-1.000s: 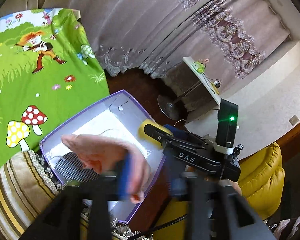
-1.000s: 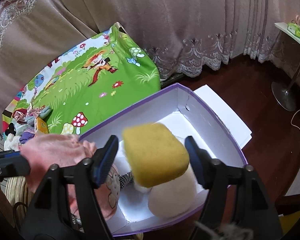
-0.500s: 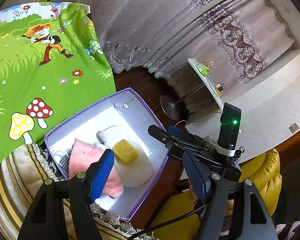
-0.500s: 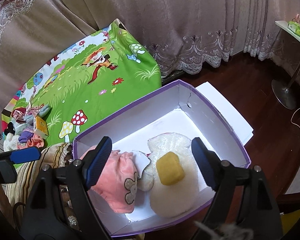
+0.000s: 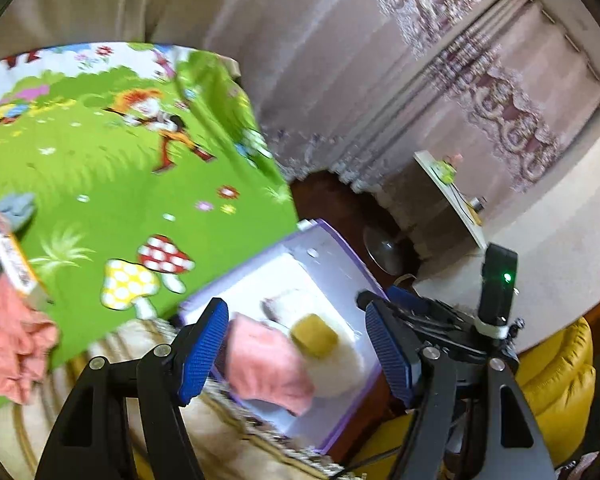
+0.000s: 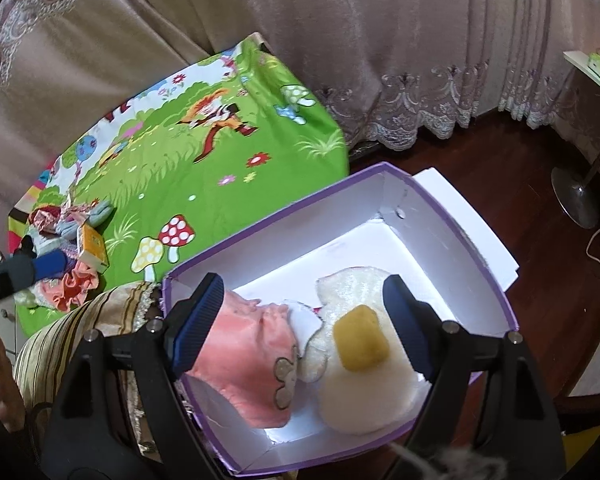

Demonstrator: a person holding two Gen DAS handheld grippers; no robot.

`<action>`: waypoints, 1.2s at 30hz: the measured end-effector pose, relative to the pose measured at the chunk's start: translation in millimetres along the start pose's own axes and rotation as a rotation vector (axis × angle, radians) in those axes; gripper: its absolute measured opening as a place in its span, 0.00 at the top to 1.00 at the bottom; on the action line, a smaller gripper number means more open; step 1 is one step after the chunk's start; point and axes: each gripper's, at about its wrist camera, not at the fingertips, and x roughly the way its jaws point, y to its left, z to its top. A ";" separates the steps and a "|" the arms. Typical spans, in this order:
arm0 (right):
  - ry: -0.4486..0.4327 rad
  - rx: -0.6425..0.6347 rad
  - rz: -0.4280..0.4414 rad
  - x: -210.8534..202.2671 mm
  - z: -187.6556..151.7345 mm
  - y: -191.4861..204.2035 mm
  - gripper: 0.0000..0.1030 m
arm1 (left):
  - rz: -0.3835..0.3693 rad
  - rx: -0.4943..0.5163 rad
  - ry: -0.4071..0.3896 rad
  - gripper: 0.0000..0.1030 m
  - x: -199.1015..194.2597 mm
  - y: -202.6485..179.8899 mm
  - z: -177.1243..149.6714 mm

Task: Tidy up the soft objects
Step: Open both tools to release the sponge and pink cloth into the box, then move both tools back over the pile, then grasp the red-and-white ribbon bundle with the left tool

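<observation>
Soft things lie inside the purple-edged box [image 6: 452, 216]: a pink garment [image 6: 244, 356] at its left end, a white fluffy piece [image 6: 360, 396] beside it and touching it, and a yellow sponge [image 6: 360, 344] resting on top of the white piece. The box sits against a striped cushion [image 6: 80, 332], with dark wooden floor [image 6: 540, 280] beyond it.

Right gripper [image 6: 302, 330] hangs above the box, its blue-padded fingers [image 6: 198, 322] spread wide with nothing between them; the pink garment and the sponge show through the gap below. Left gripper [image 5: 296, 350] is likewise splayed apart and empty, hovering over the near end of the box.

Behind the box spreads a green cartoon mat [image 6: 172, 160] with mushrooms printed on it. At its far left end sits a small heap of clothes [image 6: 72, 280], salmon and grey-blue among them, with a yellow carton [image 6: 92, 248] lying on the pile; the left view is smeared there, so the separate pieces are hard to make out. Lace-hemmed curtains [image 6: 340, 40] hang behind.
</observation>
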 end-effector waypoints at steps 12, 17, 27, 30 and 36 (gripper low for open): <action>0.040 -0.133 0.068 19.0 5.8 71.8 0.18 | 0.197 -0.176 -0.194 0.30 -78.2 110.6 18.0; 0.050 -0.185 0.103 25.2 8.2 103.5 0.17 | 0.287 -0.268 -0.284 0.30 -126.1 160.2 31.4; 0.063 -0.292 0.181 42.5 21.0 175.8 0.16 | 0.476 -0.320 -0.318 0.30 -167.4 234.3 52.1; 0.071 -0.327 0.205 51.0 24.3 200.1 0.16 | 0.597 -0.190 -0.235 0.30 -145.7 233.6 62.7; 0.093 -0.412 0.253 69.9 25.3 251.5 0.16 | 0.801 0.092 -0.083 0.38 -98.0 215.8 60.1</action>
